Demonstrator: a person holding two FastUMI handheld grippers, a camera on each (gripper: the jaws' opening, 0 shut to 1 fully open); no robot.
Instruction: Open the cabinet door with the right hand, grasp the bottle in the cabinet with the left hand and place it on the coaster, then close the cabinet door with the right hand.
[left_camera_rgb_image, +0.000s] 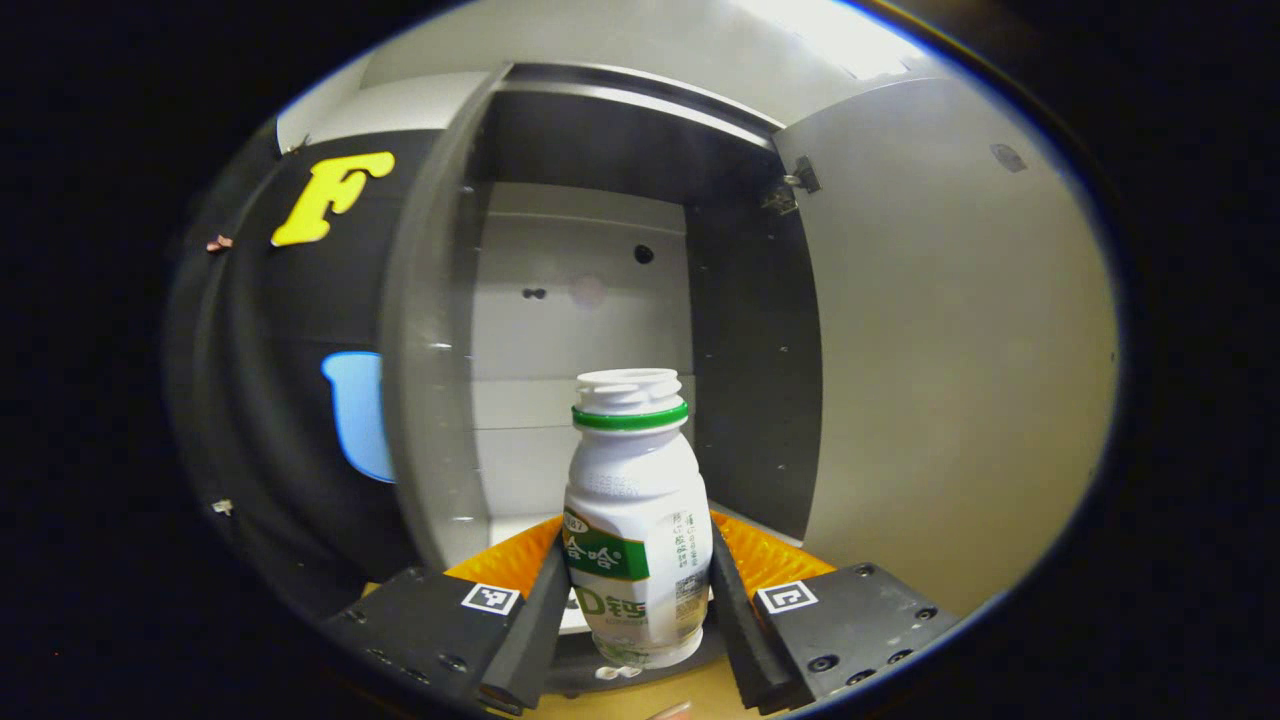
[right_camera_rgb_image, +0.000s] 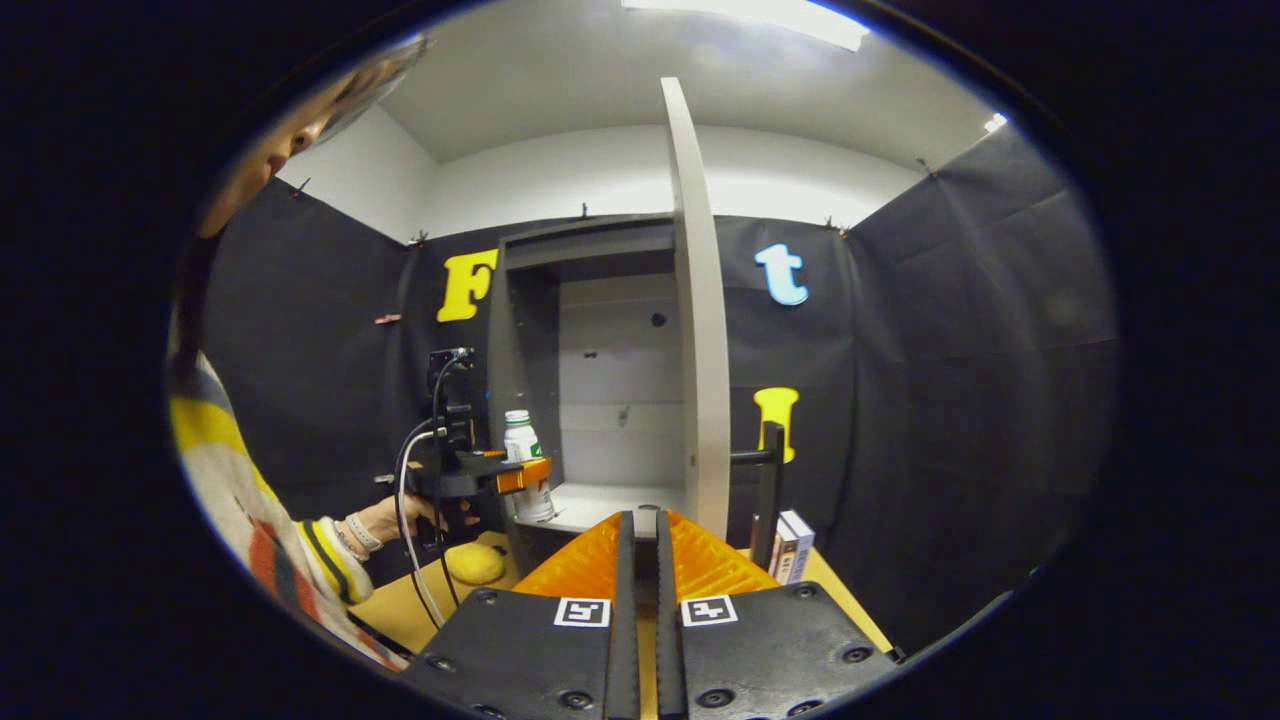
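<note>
Bottle (left_camera_rgb_image: 638, 520) clamped in left tool (left_camera_rgb_image: 635, 610); right gripper view adds books (right_camera_rgb_image: 792, 545)

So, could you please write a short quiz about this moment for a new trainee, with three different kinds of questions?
1. True or false: the cabinet door is closed.
2. Multiple choice: what is between the fingers of the left tool? A) a book B) the bottle C) a yellow toy
3. Fill the gap: the fingers of the right tool are nearly ____ and hold nothing.

Key
1. False. The door stands open, and the left gripper view looks into the cabinet.
2. B. Both fingers press on the sides of the upright white bottle.
3. Together. Just a thin gap is between them.
</note>
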